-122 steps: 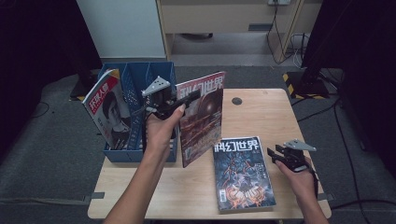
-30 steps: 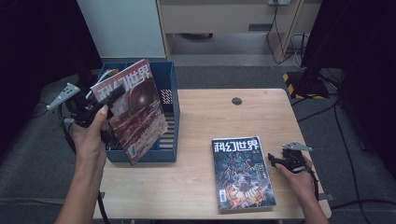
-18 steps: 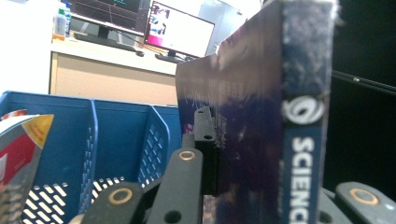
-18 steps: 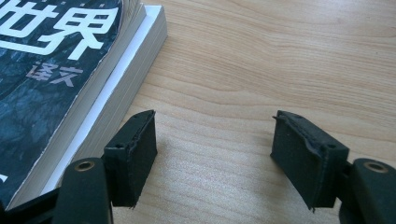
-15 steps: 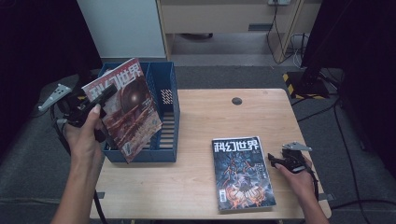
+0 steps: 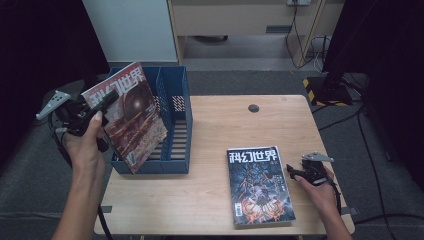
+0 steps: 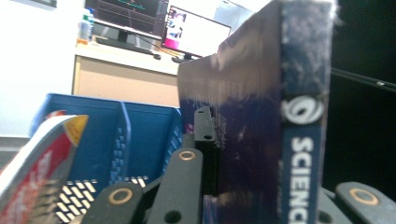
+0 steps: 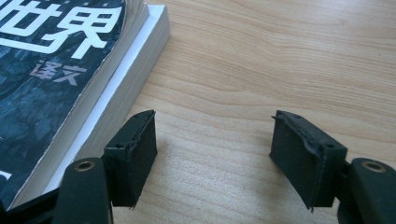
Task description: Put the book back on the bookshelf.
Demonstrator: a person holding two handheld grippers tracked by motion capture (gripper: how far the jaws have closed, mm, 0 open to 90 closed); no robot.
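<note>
My left claw (image 6: pixel 102 111) clamps a magazine (image 6: pixel 127 117) by its spine, tilted over the blue rack (image 6: pixel 175 120) at nine o'clock, ready to slot in. My right claw (image 6: pixel 296 172) rests open on the counter (image 6: pixel 220 125) beside the second magazine (image 6: pixel 259 185).

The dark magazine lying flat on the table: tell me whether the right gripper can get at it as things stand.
Probably yes. The right gripper rests open on the bare table just beside the dark magazine, its fingers empty, with nothing between them and the magazine's edge.
</note>
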